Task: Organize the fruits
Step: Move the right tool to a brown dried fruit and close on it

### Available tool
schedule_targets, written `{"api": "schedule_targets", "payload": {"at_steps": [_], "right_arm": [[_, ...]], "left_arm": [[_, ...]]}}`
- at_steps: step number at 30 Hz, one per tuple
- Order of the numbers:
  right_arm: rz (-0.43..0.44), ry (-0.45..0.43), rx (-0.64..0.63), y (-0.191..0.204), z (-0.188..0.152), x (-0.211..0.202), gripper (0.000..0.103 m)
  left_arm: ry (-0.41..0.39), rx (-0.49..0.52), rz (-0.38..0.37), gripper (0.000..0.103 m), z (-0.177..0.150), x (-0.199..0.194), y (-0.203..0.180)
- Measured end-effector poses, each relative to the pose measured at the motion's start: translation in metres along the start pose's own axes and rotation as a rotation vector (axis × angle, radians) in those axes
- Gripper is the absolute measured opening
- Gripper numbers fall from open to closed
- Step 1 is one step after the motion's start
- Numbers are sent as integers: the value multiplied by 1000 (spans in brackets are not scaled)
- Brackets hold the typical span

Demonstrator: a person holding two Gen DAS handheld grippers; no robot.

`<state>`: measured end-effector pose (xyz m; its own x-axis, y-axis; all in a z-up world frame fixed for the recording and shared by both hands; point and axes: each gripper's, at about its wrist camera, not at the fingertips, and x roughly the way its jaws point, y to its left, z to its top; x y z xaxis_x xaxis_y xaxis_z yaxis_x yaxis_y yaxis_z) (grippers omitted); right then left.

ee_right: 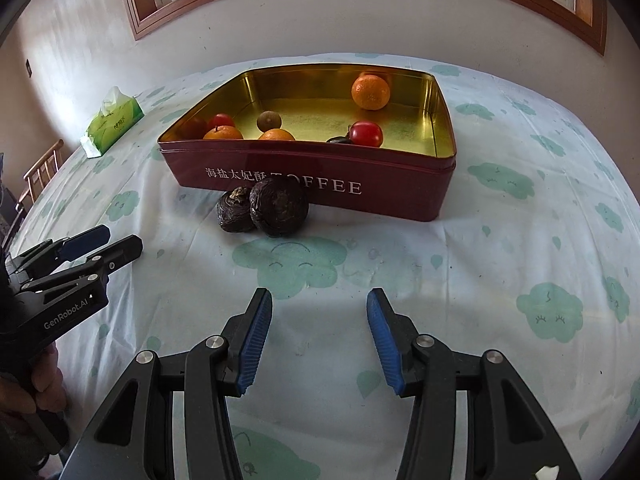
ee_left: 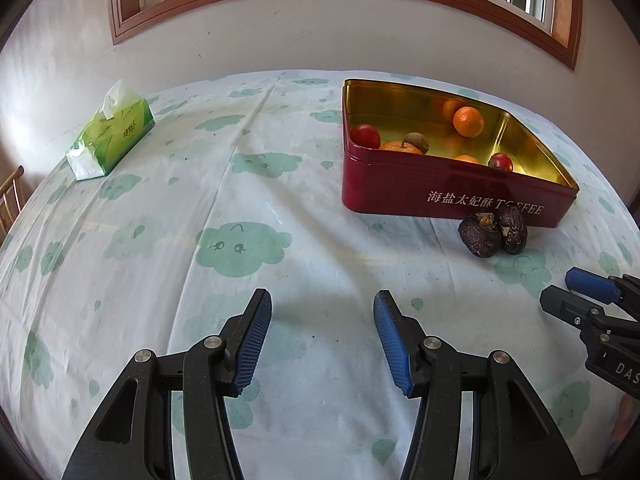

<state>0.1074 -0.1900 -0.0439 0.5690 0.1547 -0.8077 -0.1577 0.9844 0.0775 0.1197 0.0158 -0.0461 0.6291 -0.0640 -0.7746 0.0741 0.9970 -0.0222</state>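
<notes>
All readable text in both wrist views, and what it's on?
"海盐太妃酥 TOFFEE": white print on the front wall of the red tin; two dark fruits cover part of the T and O.
"GenRobot.AI": on the body of the left tongs, seen from the right wrist.
"DAS": cut off at the frame edge, on the right tongs, seen from the left wrist.
Logo on the green tissue pack: too small to read.

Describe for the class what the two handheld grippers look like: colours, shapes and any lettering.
Both the left gripper and the right gripper are black, with angular linked arms joined by silver round pins. Each finger ends in a blue ribbed pad. White lettering reading "GenRobot.AI" marks the left gripper's body. No cables show.
</notes>
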Motion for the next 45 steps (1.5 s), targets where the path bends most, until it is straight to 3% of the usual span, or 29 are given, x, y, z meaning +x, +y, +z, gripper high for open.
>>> {"api": "schedule_targets", "payload": {"at_steps": [18,25,32,45], "right_arm": [[-51,-34,-78,26,29,28,46],[-44,-39,-98,30,35,33,33],[-50,-41,-99,31,35,32,30],[-91,-46,-2,-14,15,14,30]], "left_arm": [[17,0,-20,61,2,3,-2],[19,5,-20,63,2,4,-4],[19,7,-17,63,1,4,-4],[12,26,-17,63,0,2,-12]]}}
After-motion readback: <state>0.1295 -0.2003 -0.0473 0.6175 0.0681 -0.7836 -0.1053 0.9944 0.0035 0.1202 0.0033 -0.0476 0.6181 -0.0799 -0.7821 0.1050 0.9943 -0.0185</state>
